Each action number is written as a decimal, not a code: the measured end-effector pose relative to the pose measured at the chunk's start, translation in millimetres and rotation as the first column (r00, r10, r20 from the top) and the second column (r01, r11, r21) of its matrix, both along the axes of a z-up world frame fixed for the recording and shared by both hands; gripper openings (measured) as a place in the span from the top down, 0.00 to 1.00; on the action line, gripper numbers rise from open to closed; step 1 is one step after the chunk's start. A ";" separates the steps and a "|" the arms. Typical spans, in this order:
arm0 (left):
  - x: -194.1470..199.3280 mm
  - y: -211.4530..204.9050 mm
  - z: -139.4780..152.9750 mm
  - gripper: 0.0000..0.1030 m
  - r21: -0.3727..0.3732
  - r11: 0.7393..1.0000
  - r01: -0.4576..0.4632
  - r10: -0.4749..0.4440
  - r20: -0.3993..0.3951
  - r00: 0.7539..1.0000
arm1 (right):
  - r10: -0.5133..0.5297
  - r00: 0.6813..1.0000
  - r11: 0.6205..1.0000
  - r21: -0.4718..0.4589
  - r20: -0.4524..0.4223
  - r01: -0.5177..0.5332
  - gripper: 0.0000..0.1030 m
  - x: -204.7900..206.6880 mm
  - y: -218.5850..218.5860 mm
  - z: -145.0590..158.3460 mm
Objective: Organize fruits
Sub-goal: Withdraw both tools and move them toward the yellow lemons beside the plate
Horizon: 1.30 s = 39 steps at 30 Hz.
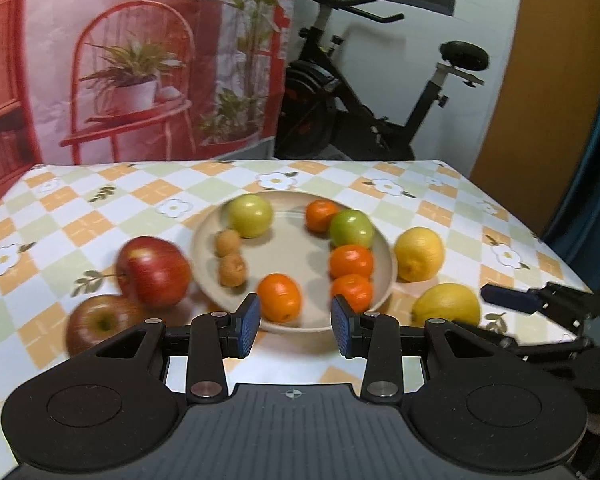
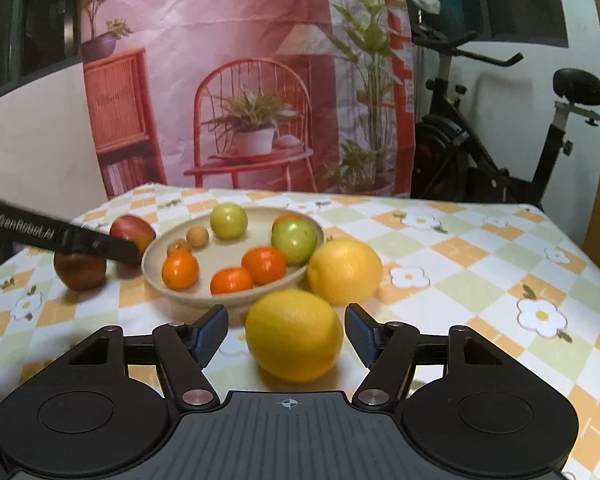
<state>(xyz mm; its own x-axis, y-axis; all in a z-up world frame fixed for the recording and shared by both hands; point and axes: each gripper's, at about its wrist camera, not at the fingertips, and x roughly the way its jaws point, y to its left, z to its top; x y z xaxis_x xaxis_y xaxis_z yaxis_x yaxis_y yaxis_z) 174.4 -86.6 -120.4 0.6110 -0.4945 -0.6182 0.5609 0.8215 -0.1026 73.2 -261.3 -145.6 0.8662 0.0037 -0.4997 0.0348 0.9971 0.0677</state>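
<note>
We judge the job a little past halfway. The plate [image 1: 384, 280] sits mid-bench on the checked cloth and already carries most of the fruit: four oranges, the nearest of them [image 1: 279, 298] at the front rim, two green apples [image 1: 250, 215], and two small brown fruits [image 1: 232, 270] on the left side.

Four pieces are left out on the bench [image 2: 480, 280]. Two red apples lie to the plate's left, the bigger one [image 1: 153, 272] just beside the rim and the other [image 1: 100, 324] nearer us. Two lemons lie to the plate's right: the far lemon [image 2: 345, 271] close against the rim, the near lemon [image 2: 294, 334] in front of it.

Our right gripper [image 2: 286, 330] is lined up on the near lemon. Its jaws stand wide, one on each side of the fruit, with a gap showing at each pad, so nothing is gripped yet. Our left gripper [image 1: 295, 326] hovers over the plate's front edge, jaws fairly narrow and empty, the nearest orange and another seen beyond the gap between them.

So what remains, as we read it, is to close on the near lemon and place it, then the far lemon, then both red apples. Room on the plate is tight; the open middle looks like the only free spot.
</note>
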 end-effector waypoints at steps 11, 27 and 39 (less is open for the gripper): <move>14.6 -43.9 -15.1 0.60 -0.046 0.996 0.071 -0.076 -0.104 0.992 | 0.070 0.995 0.997 0.026 -0.066 -0.068 0.40 5.0 -8.4 -10.9; 19.2 -56.8 -19.4 0.61 -0.063 0.995 0.079 -0.086 -0.129 0.988 | 0.106 0.984 0.994 0.049 -0.143 -0.100 0.51 21.2 -15.0 -15.4; 14.0 -62.5 -18.6 0.61 -0.085 0.989 0.117 -0.128 -0.139 0.982 | 0.176 0.974 0.984 0.021 -0.140 -0.174 0.51 37.4 3.1 -14.9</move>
<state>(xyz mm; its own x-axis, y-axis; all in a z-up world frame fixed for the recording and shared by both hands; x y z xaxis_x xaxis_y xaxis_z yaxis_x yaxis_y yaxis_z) 188.4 -149.1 -139.0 0.4503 -0.6091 -0.6528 0.6321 0.7339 -0.2487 110.6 -258.3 -160.4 0.7726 0.1541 -0.6159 -0.1305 0.9879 0.0835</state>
